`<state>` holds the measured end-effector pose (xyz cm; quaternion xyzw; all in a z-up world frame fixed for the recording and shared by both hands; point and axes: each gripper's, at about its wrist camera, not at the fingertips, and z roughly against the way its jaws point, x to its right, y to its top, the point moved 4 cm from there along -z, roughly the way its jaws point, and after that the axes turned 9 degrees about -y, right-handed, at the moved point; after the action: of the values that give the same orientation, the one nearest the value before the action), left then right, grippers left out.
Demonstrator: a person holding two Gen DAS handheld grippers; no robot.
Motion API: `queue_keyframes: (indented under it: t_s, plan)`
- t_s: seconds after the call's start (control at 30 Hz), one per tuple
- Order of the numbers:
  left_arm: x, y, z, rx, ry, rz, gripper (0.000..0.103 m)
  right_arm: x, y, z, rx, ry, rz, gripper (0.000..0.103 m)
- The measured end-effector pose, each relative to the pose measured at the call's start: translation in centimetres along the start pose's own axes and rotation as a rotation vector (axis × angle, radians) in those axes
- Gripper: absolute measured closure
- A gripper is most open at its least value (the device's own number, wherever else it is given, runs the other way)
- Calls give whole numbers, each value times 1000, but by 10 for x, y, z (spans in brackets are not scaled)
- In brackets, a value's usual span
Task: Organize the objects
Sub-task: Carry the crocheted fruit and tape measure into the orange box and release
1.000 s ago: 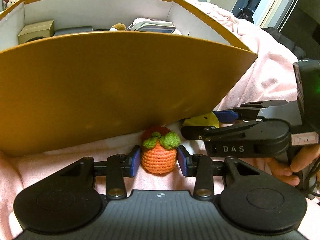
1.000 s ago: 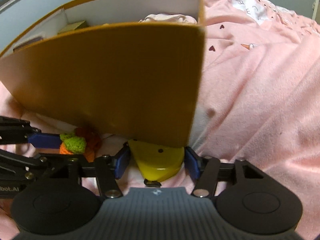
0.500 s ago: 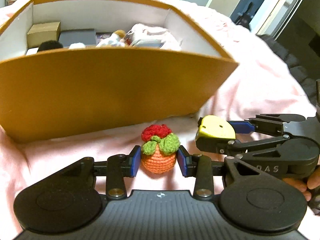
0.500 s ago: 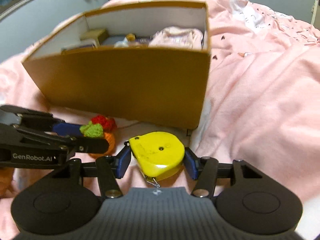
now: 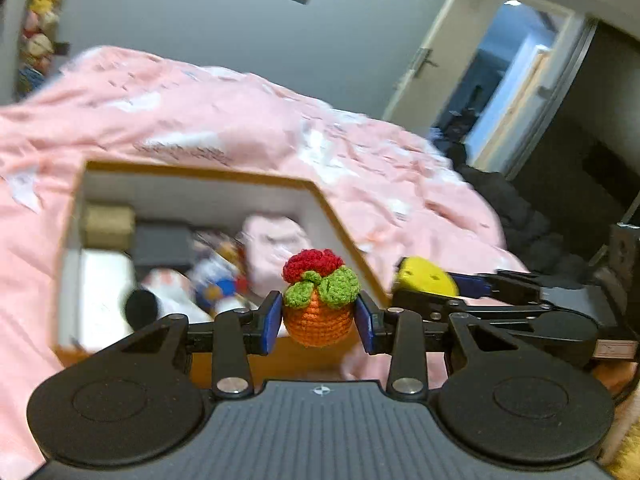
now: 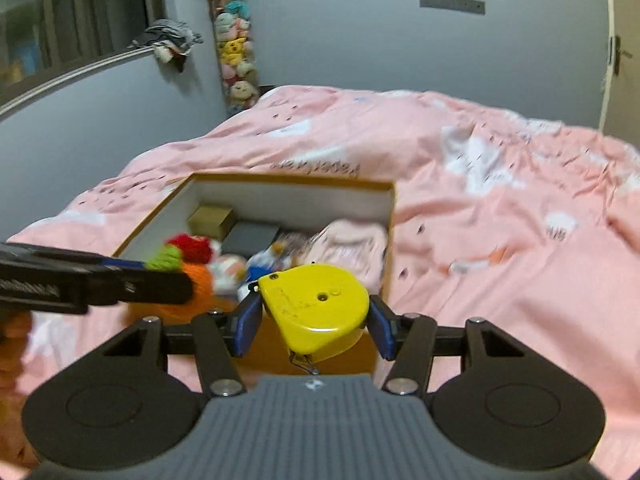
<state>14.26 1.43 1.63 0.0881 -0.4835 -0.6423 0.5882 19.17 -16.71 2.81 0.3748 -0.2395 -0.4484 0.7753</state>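
Observation:
My left gripper [image 5: 319, 316] is shut on a crocheted orange toy [image 5: 319, 308] with green leaves and a red top, held in the air above the near wall of the open brown box [image 5: 200, 174]. My right gripper [image 6: 314, 320] is shut on a yellow tape measure [image 6: 316, 306], also lifted above the box's [image 6: 288, 182] near right corner. The right gripper and the tape measure [image 5: 426, 278] show at the right of the left wrist view; the left gripper and toy [image 6: 188, 268] show at the left of the right wrist view.
The box holds a small tan box [image 6: 210, 218], a dark flat case [image 6: 250, 236], a pink cloth [image 6: 350, 246] and several small toys. It sits on a pink duvet [image 6: 500, 220]. A tube of plush toys [image 6: 236, 48] stands at the wall. A doorway [image 5: 504, 80] is at the right.
Both grippers rose with their objects from the duvet in front of the box to above its near wall. The box's inside has come into view.

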Motion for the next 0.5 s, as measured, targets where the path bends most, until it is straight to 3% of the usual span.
queue_keyframes:
  t_s: [0.1, 0.3, 0.5]
  plan:
    - [-4, 14, -8, -9, 60, -3, 59, 1, 13, -15, -26, -16, 32, 45]
    - [-11, 22, -27, -44, 94, -28, 59, -16, 19, -66, -148, -30, 158, 45]
    - [-22, 19, -36, -60, 121, -41, 59, -18, 12, -96, -218, -36, 188, 45]
